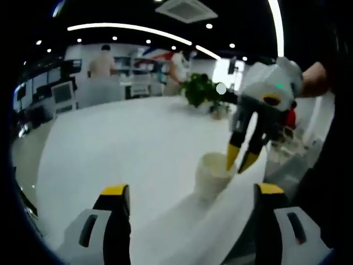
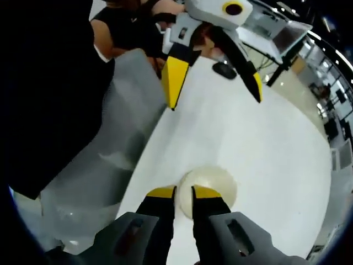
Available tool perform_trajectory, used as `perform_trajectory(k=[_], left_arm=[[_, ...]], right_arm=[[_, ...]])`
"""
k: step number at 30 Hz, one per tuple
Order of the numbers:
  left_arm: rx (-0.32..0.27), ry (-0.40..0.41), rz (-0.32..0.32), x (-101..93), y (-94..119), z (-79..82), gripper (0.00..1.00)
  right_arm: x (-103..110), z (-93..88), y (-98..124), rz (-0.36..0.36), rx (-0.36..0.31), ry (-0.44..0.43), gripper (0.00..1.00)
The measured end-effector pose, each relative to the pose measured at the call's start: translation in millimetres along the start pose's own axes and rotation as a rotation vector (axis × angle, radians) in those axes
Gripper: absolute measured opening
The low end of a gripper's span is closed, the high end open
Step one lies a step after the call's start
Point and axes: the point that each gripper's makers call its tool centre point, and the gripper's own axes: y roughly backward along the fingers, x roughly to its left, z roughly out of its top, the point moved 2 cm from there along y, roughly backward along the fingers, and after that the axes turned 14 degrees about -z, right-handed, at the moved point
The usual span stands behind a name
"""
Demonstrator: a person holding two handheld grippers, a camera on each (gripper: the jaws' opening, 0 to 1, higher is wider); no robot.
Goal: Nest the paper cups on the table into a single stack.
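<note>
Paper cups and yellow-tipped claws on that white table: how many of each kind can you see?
Paper cup: 1 in sight, possibly a nested stack
Claws: 2, left claw and right claw
Potted plant: 1
Total: 4

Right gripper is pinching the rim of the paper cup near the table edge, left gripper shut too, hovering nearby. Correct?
Not quite. The left gripper is open, its jaws spread wide, as the right gripper view shows. The rest holds: the right gripper is closed on the rim of the paper cup near the table edge.

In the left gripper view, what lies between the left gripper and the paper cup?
Only bare white table lies between the open left gripper and the paper cup; the right gripper pinches the cup's rim.
</note>
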Motion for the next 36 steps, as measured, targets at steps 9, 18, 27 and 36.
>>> perform_trajectory(k=[9, 18, 27, 36], left_arm=[[0.006, 0.002, -0.005, -2.3, -1.5, -1.0, 0.92], [0.013, -0.003, -0.007, -1.0, -2.0, -0.5, 0.91], [0.016, 0.0, -0.011, -1.8, -3.4, -1.6, 0.91], [0.017, 0.005, -0.016, -4.5, -3.2, -3.8, 0.9]], right_arm=[[1.8, -4.1, -4.2, -0.001, -0.011, -0.027, 0.11], [-2.1, -4.2, -4.9, -0.046, -0.043, -0.042, 0.18], [-4.7, -10.4, 0.8, -0.076, -0.037, -0.101, 0.22], [-13.1, -5.9, 7.4, -0.162, -0.09, -0.221, 0.42]])
